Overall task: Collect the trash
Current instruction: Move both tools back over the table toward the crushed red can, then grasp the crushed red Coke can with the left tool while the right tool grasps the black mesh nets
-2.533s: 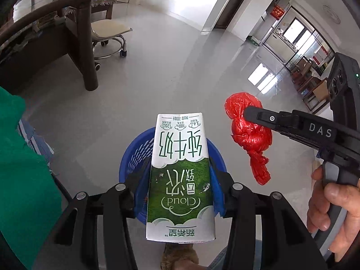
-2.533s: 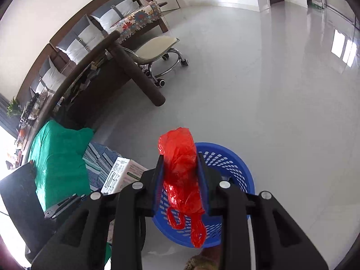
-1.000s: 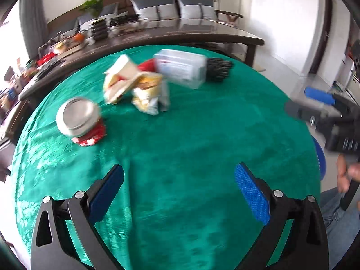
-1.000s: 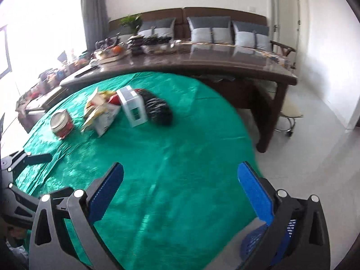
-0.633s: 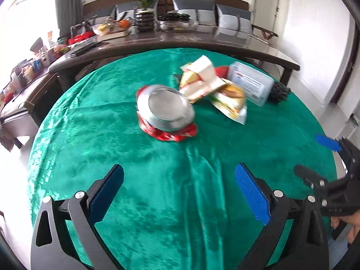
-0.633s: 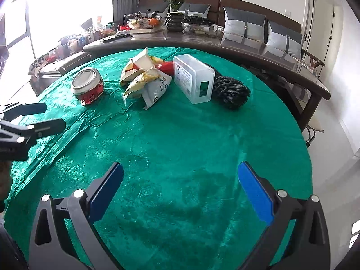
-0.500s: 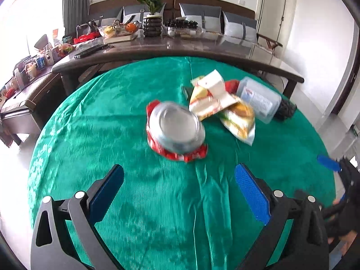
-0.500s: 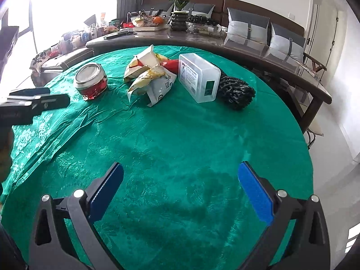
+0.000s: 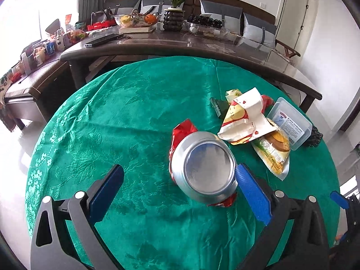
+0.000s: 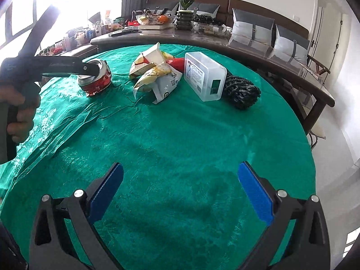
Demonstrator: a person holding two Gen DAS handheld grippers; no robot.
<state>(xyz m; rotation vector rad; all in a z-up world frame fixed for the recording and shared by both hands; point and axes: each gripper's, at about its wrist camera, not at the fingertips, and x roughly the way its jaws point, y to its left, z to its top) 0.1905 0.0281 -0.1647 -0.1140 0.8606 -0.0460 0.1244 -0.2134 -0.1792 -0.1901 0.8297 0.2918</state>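
Note:
A crushed red can (image 9: 203, 168) with a silver top stands on the round green-clothed table (image 9: 126, 117). My left gripper (image 9: 180, 191) is open around it, and the can sits close to the right pad (image 9: 252, 193). Beyond the can lie crumpled snack wrappers (image 9: 245, 121), a clear plastic box (image 9: 290, 123) and a black bag (image 9: 315, 136). My right gripper (image 10: 180, 191) hangs open and empty over bare cloth near the table's front. In the right wrist view, the left gripper's fingers (image 10: 67, 66) reach over the can (image 10: 96, 78), left of the wrappers (image 10: 155, 72), box (image 10: 204, 78) and black bag (image 10: 241, 92).
A long dark wooden table (image 9: 180, 45) with a fruit bowl, a plant pot and small items stands behind the round table. A sofa with grey cushions (image 10: 252, 29) lines the wall. White floor (image 10: 333, 157) lies past the table's right edge. A hand (image 10: 18, 112) holds the left gripper.
Both grippers held a milk carton and a red bag over a blue basket; now both are open and empty over the table. The left one has moved in around the can.

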